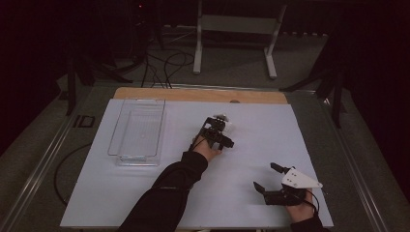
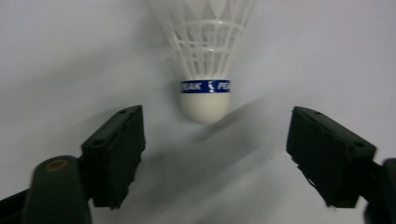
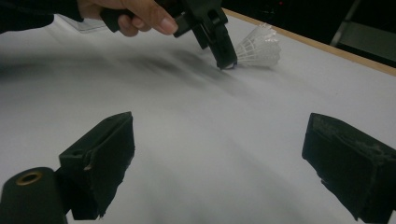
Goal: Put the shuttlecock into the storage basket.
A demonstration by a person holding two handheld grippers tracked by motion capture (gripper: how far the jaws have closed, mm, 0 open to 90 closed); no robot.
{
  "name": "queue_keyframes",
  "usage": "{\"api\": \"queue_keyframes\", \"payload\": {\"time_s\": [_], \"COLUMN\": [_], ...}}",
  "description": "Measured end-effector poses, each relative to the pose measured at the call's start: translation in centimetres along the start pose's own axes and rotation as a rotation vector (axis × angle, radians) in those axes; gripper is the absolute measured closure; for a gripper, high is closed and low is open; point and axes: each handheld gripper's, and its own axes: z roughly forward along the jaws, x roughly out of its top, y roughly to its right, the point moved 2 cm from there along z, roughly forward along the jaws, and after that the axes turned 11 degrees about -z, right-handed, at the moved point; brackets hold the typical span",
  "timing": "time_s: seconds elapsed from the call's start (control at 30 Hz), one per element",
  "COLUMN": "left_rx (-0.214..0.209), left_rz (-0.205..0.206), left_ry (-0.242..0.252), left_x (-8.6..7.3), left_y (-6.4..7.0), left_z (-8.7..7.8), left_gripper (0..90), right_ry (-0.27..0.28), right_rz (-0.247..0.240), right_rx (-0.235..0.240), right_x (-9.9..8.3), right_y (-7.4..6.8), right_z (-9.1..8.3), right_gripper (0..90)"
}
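- My left claw (image 2: 215,149) is spread wide, with nothing between its jaws — the shuttlecock (image 2: 206,70) lies just ahead of the gap, clear of both jaws.
- In the left gripper view the shuttlecock's rounded white cork end points back toward me, with a blue band around it and the white skirt fanning away toward the top of the frame.
- From the high view I see the shuttlecock (image 1: 225,119) lying on the white sheet (image 1: 270,140) that covers the bench, a little toward the far edge and roughly midway between the left and right edges.
- My left claw (image 1: 216,124) sits right at the shuttlecock there, the hand (image 1: 207,148) behind it and a dark sleeve (image 1: 164,198) running back to the near edge.
- In the right gripper view the shuttlecock (image 3: 259,48) rests on its side, with one jaw of the left claw coming down right at its cork end; whether they touch, I cannot tell.
- My right claw (image 1: 265,176) is also wide open and holds nothing — it is near the near right corner of the bench, well apart from the shuttlecock.
- A clear plastic tray (image 1: 138,131) stands toward the far left of the sheet, well apart from both claws.
- A strip of the wooden bench top (image 1: 193,94) shows along the far edge, beyond the sheet.
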Motion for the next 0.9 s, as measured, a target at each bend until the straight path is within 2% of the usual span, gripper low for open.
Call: {"api": "queue_keyframes", "payload": {"time_s": [0.07,0.1,0.13,0.27,0.37,0.5,0.63,0.73,0.9], "left_rx": [0.028,0.028,0.025,0.041,0.044,0.05,0.055,0.069,0.065], "left_rz": [0.001,-0.004,-0.009,-0.003,-0.019,-0.02,-0.029,-0.006,-0.025], "left_ry": [0.009,0.012,0.013,0.024,0.037,0.016,0.034,0.016,0.015], "left_x": [0.2,0.3,0.4,0.7,1.0,1.1,1.2,1.1,1.3], "left_y": [0.2,0.3,0.4,0.6,0.6,0.5,0.6,0.8,0.5], "left_z": [0.3,0.4,0.5,0.7,0.7,1.0,1.0,1.4,1.4], "left_gripper": [24.4,24.9,29.7,34.1,38.6,44.3,52.3,53.5,59.7], "right_ry": [0.0,0.001,0.001,0.004,0.004,-0.003,-0.001,-0.001,0.002], "right_rz": [0.004,0.004,0.001,-0.002,0.0,-0.012,-0.008,-0.007,-0.003], "right_rx": [-0.001,-0.001,-0.004,-0.004,-0.004,-0.012,-0.012,-0.011,-0.009], "right_x": [0.0,0.0,0.0,0.1,0.1,0.0,0.0,0.0,0.0], "right_y": [0.0,0.0,0.0,0.0,0.1,0.1,0.1,0.1,0.1], "right_z": [0.0,0.0,-0.1,-0.1,-0.1,-0.1,-0.2,-0.2,-0.2], "right_gripper": [9.2,9.2,9.2,9.2,9.2,9.2,9.2,9.2,9.3]}}
